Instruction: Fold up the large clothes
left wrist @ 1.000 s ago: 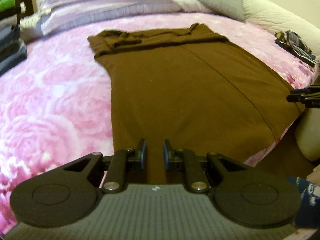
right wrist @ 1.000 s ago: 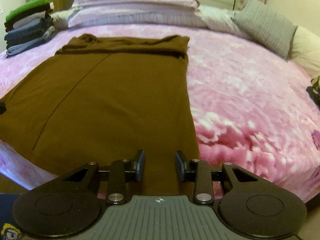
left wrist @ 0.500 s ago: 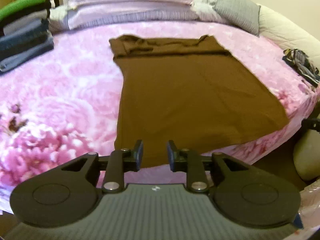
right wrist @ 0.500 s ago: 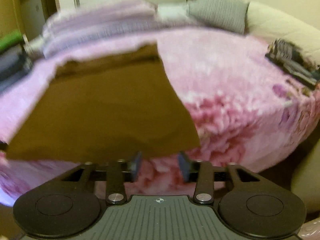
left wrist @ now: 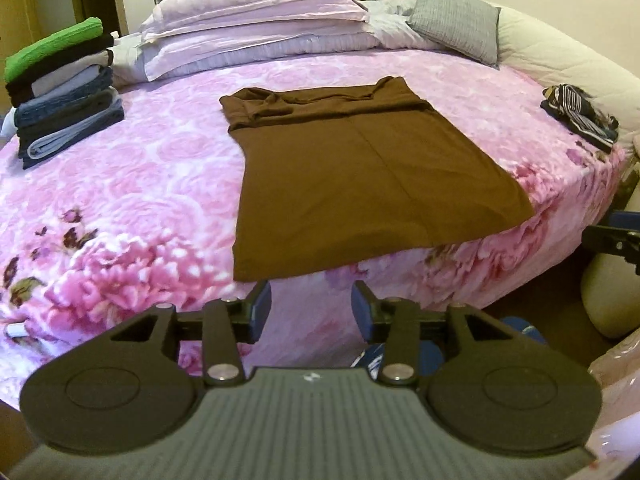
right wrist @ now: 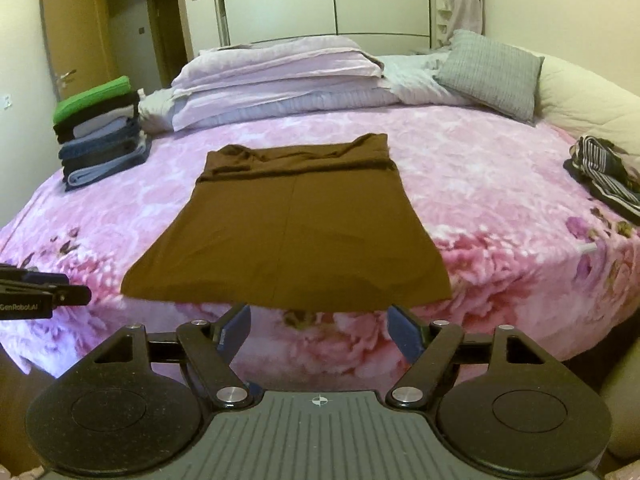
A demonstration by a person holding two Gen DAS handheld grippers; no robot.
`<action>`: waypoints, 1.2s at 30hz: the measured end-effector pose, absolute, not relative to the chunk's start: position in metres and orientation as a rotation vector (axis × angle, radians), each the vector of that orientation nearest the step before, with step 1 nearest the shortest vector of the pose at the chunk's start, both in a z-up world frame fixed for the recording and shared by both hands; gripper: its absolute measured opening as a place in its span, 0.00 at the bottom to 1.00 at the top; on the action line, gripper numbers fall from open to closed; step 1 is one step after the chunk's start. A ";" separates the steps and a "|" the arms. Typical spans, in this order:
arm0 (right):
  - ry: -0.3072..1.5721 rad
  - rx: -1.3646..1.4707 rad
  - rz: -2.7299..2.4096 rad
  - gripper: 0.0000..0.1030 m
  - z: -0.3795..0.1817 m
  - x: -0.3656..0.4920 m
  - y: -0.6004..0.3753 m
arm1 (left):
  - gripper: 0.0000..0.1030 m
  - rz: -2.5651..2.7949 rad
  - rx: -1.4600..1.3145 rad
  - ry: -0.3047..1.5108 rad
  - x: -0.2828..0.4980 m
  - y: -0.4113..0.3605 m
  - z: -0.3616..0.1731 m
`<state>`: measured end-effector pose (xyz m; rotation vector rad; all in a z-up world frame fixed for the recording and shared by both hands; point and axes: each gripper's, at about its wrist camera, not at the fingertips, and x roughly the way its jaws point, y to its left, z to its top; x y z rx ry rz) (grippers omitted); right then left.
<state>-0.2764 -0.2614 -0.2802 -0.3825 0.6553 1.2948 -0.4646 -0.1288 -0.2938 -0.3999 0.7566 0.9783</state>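
A brown garment [left wrist: 360,176] lies flat on the pink floral bedspread [left wrist: 132,184], its top part folded over at the far end and its hem at the bed's near edge. My left gripper [left wrist: 311,305] hovers just off that edge, below the hem's left corner; its jaws are opening and nothing is between them. In the right wrist view the same brown garment [right wrist: 292,232] spreads ahead. My right gripper [right wrist: 319,330] hangs just below the hem, jaws opening wide and empty. The left gripper's tip [right wrist: 48,292] shows at the left edge.
A stack of folded clothes [left wrist: 60,96] with a green one on top sits at the bed's far left. A crumpled striped garment [left wrist: 580,114] lies at the right edge. Pillows [right wrist: 280,76] and a grey cushion [right wrist: 492,72] line the head. A wardrobe stands behind.
Both grippers have drawn back and up from the brown garment's hem and their jaws have spread apart. The hem, earlier between the fingers, now lies free on the bed.
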 end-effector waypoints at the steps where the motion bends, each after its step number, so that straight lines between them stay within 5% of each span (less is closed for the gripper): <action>1: 0.655 -0.387 1.295 0.70 -0.280 -0.278 -0.263 | 0.39 0.983 -0.396 0.759 -0.466 -0.131 -0.294; 23: 0.637 -0.408 1.288 0.70 -0.276 -0.284 -0.276 | 0.51 0.983 -0.397 0.741 -0.478 -0.127 -0.297; 32: 0.710 -0.211 1.370 0.70 -0.319 -0.182 -0.255 | 0.52 0.990 -0.547 0.577 -0.513 -0.056 -0.321; 36: 0.746 -0.145 1.403 0.61 -0.345 -0.128 -0.228 | 0.48 0.954 -0.627 0.530 -0.522 -0.023 -0.345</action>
